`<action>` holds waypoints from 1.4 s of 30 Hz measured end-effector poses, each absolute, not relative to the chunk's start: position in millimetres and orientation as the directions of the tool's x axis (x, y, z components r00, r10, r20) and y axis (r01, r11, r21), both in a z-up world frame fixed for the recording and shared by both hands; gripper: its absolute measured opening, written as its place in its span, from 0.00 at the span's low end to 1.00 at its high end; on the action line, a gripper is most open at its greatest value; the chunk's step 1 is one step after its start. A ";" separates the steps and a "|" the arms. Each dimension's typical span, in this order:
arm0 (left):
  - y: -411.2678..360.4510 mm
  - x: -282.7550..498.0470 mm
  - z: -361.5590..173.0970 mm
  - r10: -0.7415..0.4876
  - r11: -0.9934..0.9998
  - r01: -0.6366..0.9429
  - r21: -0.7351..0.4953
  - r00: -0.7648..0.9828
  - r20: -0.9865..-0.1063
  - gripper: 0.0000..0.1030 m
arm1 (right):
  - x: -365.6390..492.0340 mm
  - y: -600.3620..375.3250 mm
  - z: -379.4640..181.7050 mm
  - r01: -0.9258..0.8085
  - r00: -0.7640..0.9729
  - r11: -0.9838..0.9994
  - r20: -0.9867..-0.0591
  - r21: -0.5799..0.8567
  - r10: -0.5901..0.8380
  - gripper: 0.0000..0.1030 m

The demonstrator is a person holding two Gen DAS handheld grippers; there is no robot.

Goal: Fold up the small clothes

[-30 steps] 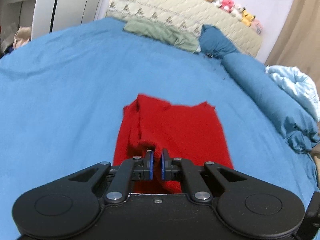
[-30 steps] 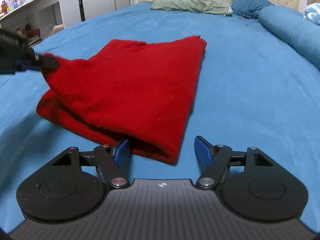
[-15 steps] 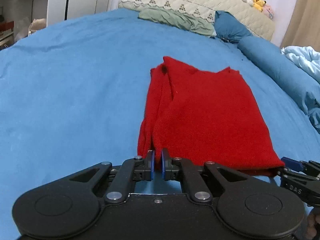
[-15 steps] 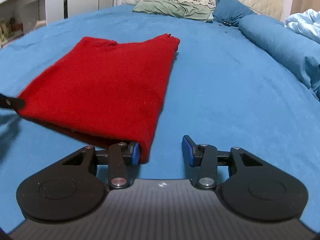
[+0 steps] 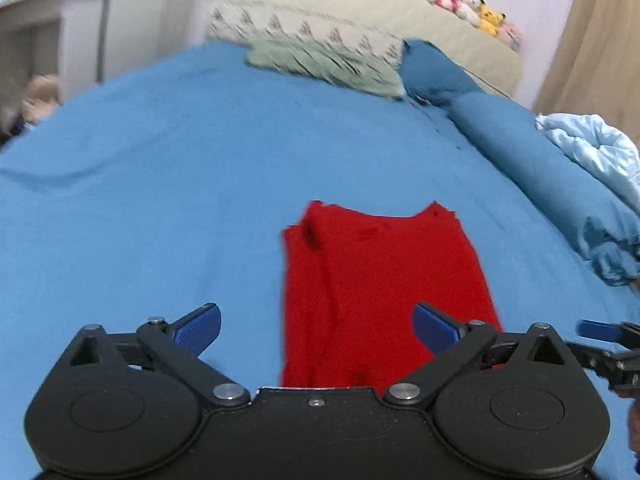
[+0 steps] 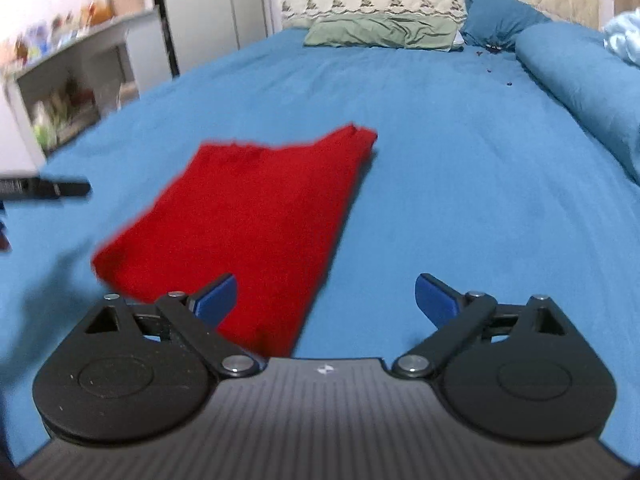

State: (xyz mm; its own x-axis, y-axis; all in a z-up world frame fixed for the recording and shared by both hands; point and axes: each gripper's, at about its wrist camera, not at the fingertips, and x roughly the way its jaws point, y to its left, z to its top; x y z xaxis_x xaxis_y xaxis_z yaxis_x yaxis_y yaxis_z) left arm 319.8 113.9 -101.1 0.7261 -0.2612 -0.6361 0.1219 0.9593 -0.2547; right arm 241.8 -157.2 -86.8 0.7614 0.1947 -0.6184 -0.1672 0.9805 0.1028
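Currently both grippers spread wide, holding nothing: left gripper (image 5: 316, 326), right gripper (image 6: 325, 296). Red garment (image 5: 376, 292) lies flat on the blue bed (image 5: 160, 200), folded to a narrow strip, near hem at 6 o'clock, neckline at 12. Next fold likely hem to neckline: pinch both near corners through all layers, lift evenly, keep edges aligned

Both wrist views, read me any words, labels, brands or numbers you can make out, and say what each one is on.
No text can be read in either view.
Right hand-held gripper: a small white mark on its body, a logo shape, not letters.
Left hand-held gripper: faint print on the side of its dark finger, too blurred to read.
Red garment, blue bedsheet: no label or print shows.
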 end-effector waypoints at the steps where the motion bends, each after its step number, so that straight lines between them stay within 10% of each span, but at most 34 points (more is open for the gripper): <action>1: 110.0 332.6 -103.5 -0.272 0.958 0.135 -0.255 0.713 -0.646 1.00 | 253.8 -158.9 -83.8 -0.162 0.753 0.977 -0.623 0.137 0.212 1.00; 6: 92.8 377.4 -128.5 -0.303 0.952 0.176 -0.250 0.648 -0.699 0.94 | 317.0 -167.8 -93.8 -0.087 0.693 0.950 -0.667 0.301 0.275 1.00; 14: 101.4 399.2 -164.4 -0.365 0.919 0.101 -0.380 0.579 -0.729 0.55 | 357.0 -162.8 -136.6 -0.006 0.635 0.913 -0.704 0.408 0.319 0.85; 21: 94.5 386.3 -134.9 -0.394 0.905 0.126 -0.406 0.606 -0.691 0.26 | 357.7 -149.6 -125.6 -0.044 0.666 0.910 -0.667 0.413 0.334 0.38; 32: 37.3 259.2 -72.8 -0.491 0.865 0.285 -0.413 0.652 -0.578 0.18 | 242.7 -193.1 -48.7 -0.134 0.753 0.917 -0.563 0.376 0.341 0.37; 42: -9.9 222.3 -127.8 -0.357 0.931 0.197 -0.306 0.654 -0.667 0.05 | 170.4 -245.3 -129.8 0.003 0.704 0.929 -0.660 0.371 0.261 0.39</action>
